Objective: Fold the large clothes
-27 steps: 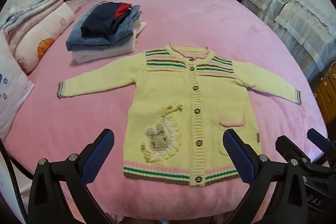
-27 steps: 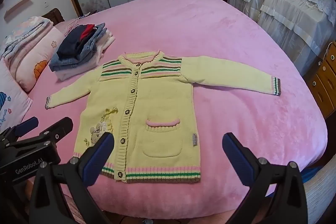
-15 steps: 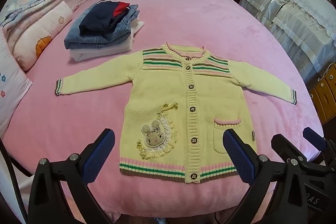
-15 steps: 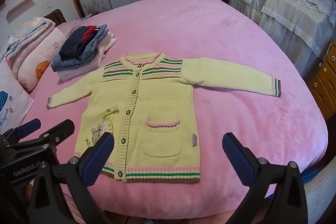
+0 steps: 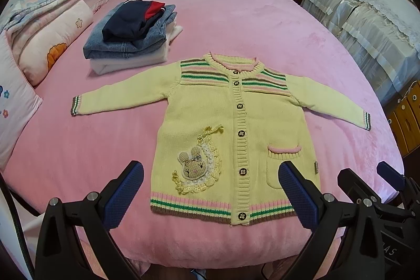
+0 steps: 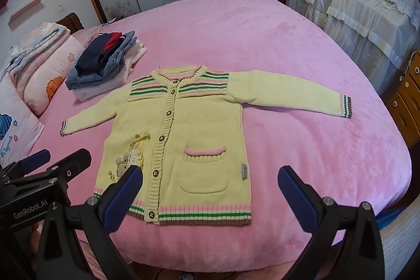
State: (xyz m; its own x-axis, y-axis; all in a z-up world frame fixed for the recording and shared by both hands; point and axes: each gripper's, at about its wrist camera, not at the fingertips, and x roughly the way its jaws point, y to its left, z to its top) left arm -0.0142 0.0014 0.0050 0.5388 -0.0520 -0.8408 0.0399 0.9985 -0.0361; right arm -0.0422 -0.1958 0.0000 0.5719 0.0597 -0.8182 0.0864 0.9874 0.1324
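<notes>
A yellow knit cardigan [image 5: 236,127] [image 6: 181,133] lies flat and buttoned on the pink bed [image 5: 236,17] [image 6: 302,148], both sleeves spread out to the sides, hem toward me. It has striped shoulders, a rabbit patch and a small pocket. My left gripper [image 5: 211,190] hangs open above the hem, nothing between its blue pads. My right gripper [image 6: 210,190] is open too, above the hem's right part. Each gripper shows at the edge of the other's view, apart from the cardigan.
A stack of folded clothes [image 5: 131,36] [image 6: 105,64] sits at the back left of the bed. Pillows and a folded quilt [image 5: 44,28] line the left side. A covered sofa [image 5: 367,17] and a wooden cabinet [image 6: 409,106] stand to the right.
Both grippers have drawn back and up a little, so the cardigan's hem sits higher in both views. Both stay open.
</notes>
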